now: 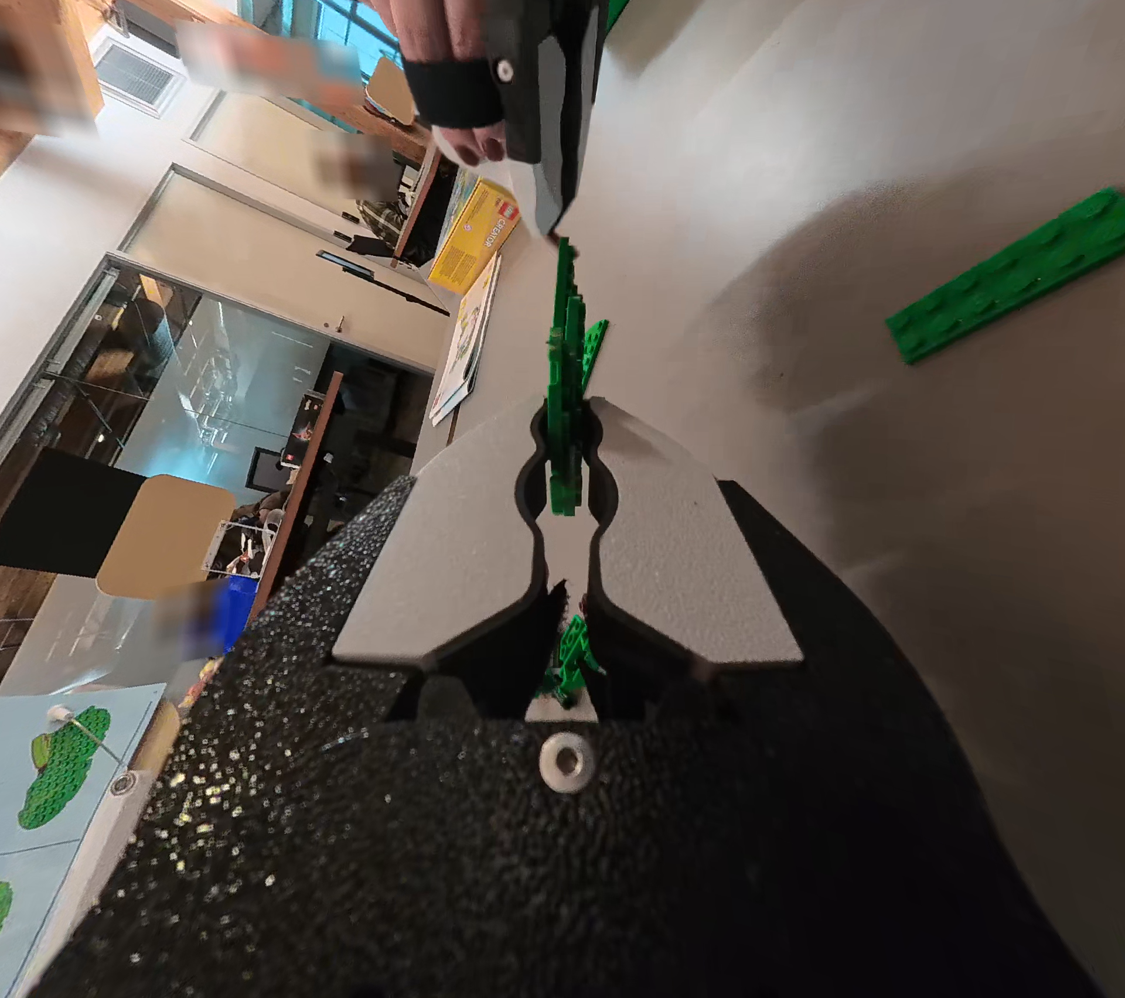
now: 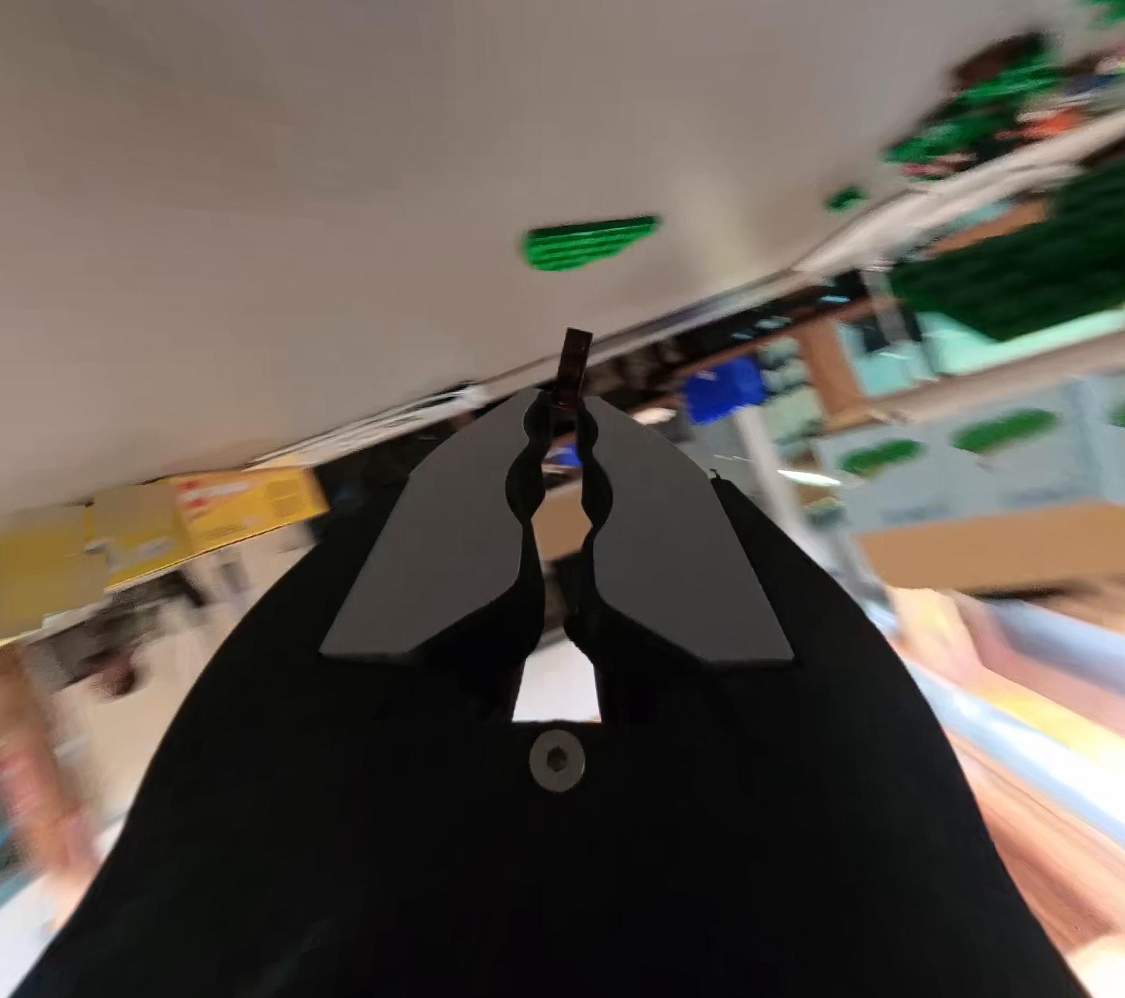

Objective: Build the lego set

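Observation:
My left gripper point(image 1: 566, 409) is shut on a stack of green Lego plates point(image 1: 565, 360), held edge-on above the white table point(image 1: 791, 129). The right gripper point(image 1: 557, 223) shows farther off in the left wrist view, held by a gloved hand point(image 1: 444, 25), its tip just past the far end of the green stack. In the blurred right wrist view my right gripper point(image 2: 563, 403) is shut on a small dark brown piece point(image 2: 572, 366). A long green plate point(image 1: 1004, 275) lies flat on the table to the right. A green plate point(image 2: 587, 241) lies on the table ahead in the right wrist view.
A yellow Lego box point(image 1: 478, 238) and an open instruction booklet point(image 1: 466, 345) lie at the table's far side. A printed building sheet point(image 1: 55, 774) is at lower left. More green pieces point(image 2: 986, 111) and a yellow box point(image 2: 243, 506) show blurred in the right wrist view.

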### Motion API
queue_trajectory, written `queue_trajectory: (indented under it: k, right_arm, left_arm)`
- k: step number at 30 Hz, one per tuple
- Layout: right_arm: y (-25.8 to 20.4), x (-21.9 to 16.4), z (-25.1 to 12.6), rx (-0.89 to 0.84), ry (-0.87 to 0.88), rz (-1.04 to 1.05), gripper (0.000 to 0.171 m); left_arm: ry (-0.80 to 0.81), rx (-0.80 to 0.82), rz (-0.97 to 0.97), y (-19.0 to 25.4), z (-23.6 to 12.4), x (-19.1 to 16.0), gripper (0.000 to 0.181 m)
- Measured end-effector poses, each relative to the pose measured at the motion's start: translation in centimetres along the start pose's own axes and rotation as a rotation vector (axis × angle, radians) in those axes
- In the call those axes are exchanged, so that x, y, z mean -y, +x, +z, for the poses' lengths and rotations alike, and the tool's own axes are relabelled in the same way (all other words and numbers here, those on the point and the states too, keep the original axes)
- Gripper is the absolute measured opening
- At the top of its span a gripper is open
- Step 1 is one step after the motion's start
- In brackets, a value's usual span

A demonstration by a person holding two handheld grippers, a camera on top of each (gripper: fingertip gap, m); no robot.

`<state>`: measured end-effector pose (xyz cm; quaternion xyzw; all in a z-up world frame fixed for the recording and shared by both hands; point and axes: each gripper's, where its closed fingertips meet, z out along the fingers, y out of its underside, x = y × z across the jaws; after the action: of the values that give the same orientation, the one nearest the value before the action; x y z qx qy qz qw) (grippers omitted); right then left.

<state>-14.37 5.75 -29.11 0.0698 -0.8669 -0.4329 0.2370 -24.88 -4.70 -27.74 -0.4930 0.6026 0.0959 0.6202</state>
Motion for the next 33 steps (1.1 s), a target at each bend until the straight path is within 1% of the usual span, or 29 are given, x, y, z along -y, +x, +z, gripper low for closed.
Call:
queue_trajectory:
  k: [2,4,5,7,8,10,12,14,15,19,21,24,26,27,29,31,33]
  right_arm:
    - [-3.7,-0.8,-0.5,0.335,0.012,0.122,0.007]
    - [-6.9,-1.3,-2.3,0.706,-0.007,0.361,0.007]
    - [-8.1,-1.0,-3.7,0.908,-0.003,0.511,0.006]
    - [-9.2,0.1,-6.3,1.256,0.012,0.768,0.006]
    - [-9.5,0.6,-7.6,1.416,0.025,0.846,0.007]
    - [-10.0,1.3,-9.0,1.651,0.034,0.913,0.007]
    - [-10.8,1.9,-9.8,1.849,-0.005,0.920,0.006]
    - [-11.6,2.2,-10.0,1.984,-0.075,0.903,0.003]
    - [-11.9,2.4,-9.8,2.021,-0.092,0.896,0.000]
    - [-11.8,3.8,-8.6,2.051,-0.054,0.900,0.000]
    - [-11.6,4.2,-8.3,2.038,-0.028,0.908,0.000]
    - [-11.0,4.2,-7.5,1.961,0.049,1.007,0.000]
    - [-10.3,3.9,-6.8,1.853,0.139,1.152,0.002]
    - [-9.8,3.7,-6.4,1.770,0.194,1.250,0.006]
    - [-8.3,3.2,-5.1,1.518,0.319,1.469,0.014]
    - [-6.1,3.0,-4.1,1.171,0.450,1.664,0.020]
    - [-4.5,3.0,-3.9,0.843,0.521,1.810,0.025]
  left_arm:
    - [-0.004,-0.002,-0.009,0.0,0.0,-0.2,0.008]
    - [-0.008,-0.003,-0.014,-0.1,0.0,-0.3,0.008]
    - [-0.010,-0.003,-0.015,-0.1,0.0,-0.4,0.008]
    - [-0.010,-0.001,-0.023,-0.1,0.0,-0.5,0.007]
    - [-0.007,-0.001,-0.029,-0.2,0.0,-0.5,0.008]
    - [-0.004,0.000,-0.037,-0.2,0.0,-0.5,0.008]
    - [-0.004,0.001,-0.036,-0.3,-0.1,-0.4,0.008]
    - [-0.003,0.004,-0.034,-0.4,-0.2,-0.4,0.008]
    - [-0.003,0.005,-0.035,-0.4,-0.2,-0.3,0.008]
    - [-0.002,0.005,-0.038,-0.5,-0.3,-0.4,0.008]
    - [0.000,0.002,-0.043,-0.5,-0.3,-0.4,0.008]
    - [0.003,-0.001,-0.041,-0.4,-0.2,-0.3,0.008]
    - [0.007,0.007,-0.039,-0.5,-0.2,-0.2,0.008]
    - [0.009,0.016,-0.040,-0.7,-0.3,-0.2,0.008]
    - [0.014,0.038,-0.048,-1.1,-0.4,0.0,0.008]
    - [0.023,0.063,-0.062,-1.6,-0.4,0.3,0.008]
    - [0.035,0.081,-0.082,-1.8,-0.4,0.5,0.008]
